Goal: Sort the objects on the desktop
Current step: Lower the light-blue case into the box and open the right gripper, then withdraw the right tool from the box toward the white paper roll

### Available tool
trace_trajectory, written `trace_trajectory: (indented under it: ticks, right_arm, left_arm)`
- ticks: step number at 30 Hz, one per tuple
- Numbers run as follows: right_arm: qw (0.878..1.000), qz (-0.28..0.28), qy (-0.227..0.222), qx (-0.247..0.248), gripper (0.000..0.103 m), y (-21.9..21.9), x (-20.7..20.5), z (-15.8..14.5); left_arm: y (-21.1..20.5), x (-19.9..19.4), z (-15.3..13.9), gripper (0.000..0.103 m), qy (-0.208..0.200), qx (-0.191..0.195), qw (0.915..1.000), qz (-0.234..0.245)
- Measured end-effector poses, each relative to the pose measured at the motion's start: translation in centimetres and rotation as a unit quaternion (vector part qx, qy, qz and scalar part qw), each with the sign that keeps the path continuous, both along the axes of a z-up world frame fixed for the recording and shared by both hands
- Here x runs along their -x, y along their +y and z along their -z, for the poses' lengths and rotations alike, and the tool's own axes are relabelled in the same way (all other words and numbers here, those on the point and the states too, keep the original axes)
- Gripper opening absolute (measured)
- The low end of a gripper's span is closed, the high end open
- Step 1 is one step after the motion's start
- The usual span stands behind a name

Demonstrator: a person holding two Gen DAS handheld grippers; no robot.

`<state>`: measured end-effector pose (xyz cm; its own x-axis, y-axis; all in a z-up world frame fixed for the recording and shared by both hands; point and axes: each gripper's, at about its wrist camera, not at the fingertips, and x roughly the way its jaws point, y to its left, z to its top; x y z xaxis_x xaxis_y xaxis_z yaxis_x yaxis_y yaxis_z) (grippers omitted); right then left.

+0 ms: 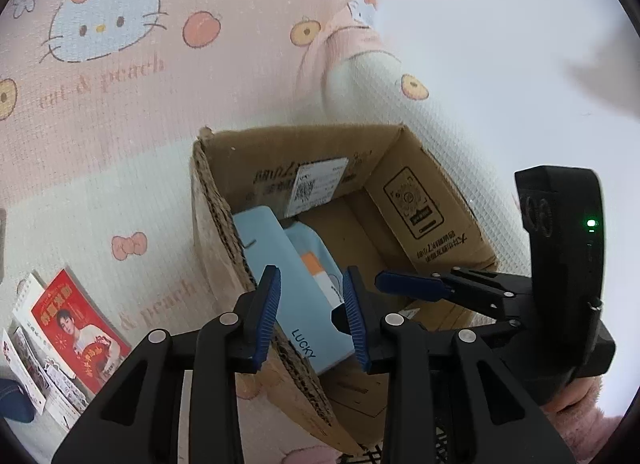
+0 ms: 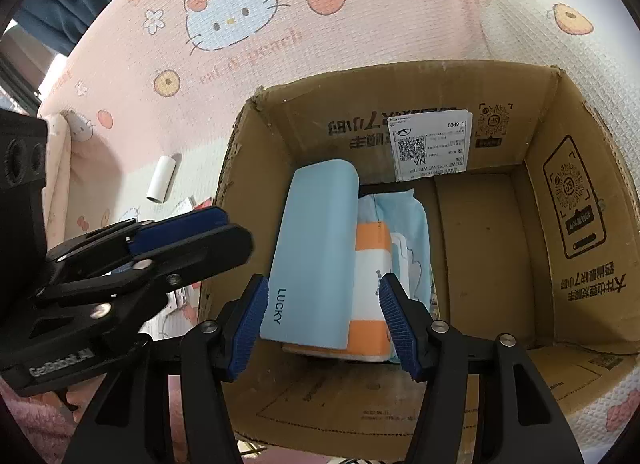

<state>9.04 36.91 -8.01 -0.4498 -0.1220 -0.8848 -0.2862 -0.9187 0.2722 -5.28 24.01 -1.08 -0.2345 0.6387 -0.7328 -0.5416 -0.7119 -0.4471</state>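
Observation:
An open cardboard box (image 2: 560, 223) stands on a pink cat-print mat (image 2: 248, 3). Inside it a light blue case marked LUCKY (image 2: 316, 248) leans over an orange, white and blue tissue pack (image 2: 372, 260). My right gripper (image 2: 326, 324) hangs above the box, open, its pads to either side of the case and pack without pressing them. My left gripper (image 1: 310, 312) hovers over the box's left wall (image 1: 216, 232), jaws apart and empty. The case (image 1: 276, 264) shows beyond its fingers. Each gripper appears in the other's view: the left gripper (image 2: 232, 229) and the right gripper (image 1: 384, 284).
A red printed booklet (image 1: 76, 332) and papers lie on the mat left of the box. A white tube (image 2: 162, 177) lies farther left. The right half of the box floor (image 2: 480, 248) is bare. A shipping label (image 2: 430, 143) sticks to the far wall. Pink sleeves (image 1: 580, 416) hold the grippers.

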Motion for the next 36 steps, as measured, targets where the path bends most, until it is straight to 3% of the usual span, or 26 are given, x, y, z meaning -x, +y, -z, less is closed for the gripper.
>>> trace_trajectory:
  ticks: [5, 12, 18, 21, 24, 28, 31, 33, 36]
  right_arm:
    - [0.999, 0.022, 0.009, 0.024, 0.056, 0.8, 0.3, -0.5]
    - [0.995, 0.069, 0.038, 0.068, 0.056, 1.6, -0.2, -1.3]
    - [0.988, 0.108, 0.067, 0.086, 0.057, 1.2, -0.2, -2.3]
    - [0.990, 0.104, 0.084, 0.053, 0.063, -0.5, 0.2, -3.6]
    - [0.989, 0.098, 0.110, 0.011, 0.069, -2.6, 0.7, -4.7]
    - [0.979, 0.101, 0.173, -0.043, 0.070, -5.2, 1.0, -5.9]
    - [0.978, 0.077, 0.174, -0.085, 0.070, -7.6, 2.4, -6.2]
    - [0.978, 0.053, 0.165, -0.113, 0.070, -9.5, 3.6, -6.1]
    - [0.983, 0.019, 0.156, -0.099, 0.070, -11.9, 5.1, -5.8]
  left_arm:
    - [-1.5, 0.8, -0.5, 0.042, -0.001, -0.029, 0.9994, -0.018]
    - [-3.8, 1.5, -0.8, 0.042, 0.011, -0.068, 0.9970, -0.037]
    - [-6.0, 1.5, -0.9, 0.045, 0.043, -0.090, 0.9930, -0.063]
    - [-6.7, 1.1, -0.8, 0.055, 0.060, -0.108, 0.9899, -0.069]
    - [-7.7, -0.2, -1.1, 0.056, 0.115, -0.108, 0.9839, -0.085]
    - [-10.9, -2.0, -1.3, 0.056, 0.194, -0.117, 0.9654, -0.129]
    - [-13.4, -3.1, -1.4, 0.056, 0.236, -0.098, 0.9542, -0.155]
    - [-15.4, -3.5, -1.1, 0.056, 0.242, -0.090, 0.9510, -0.170]
    - [-19.0, -3.6, -0.1, 0.056, 0.227, -0.079, 0.9497, -0.200]
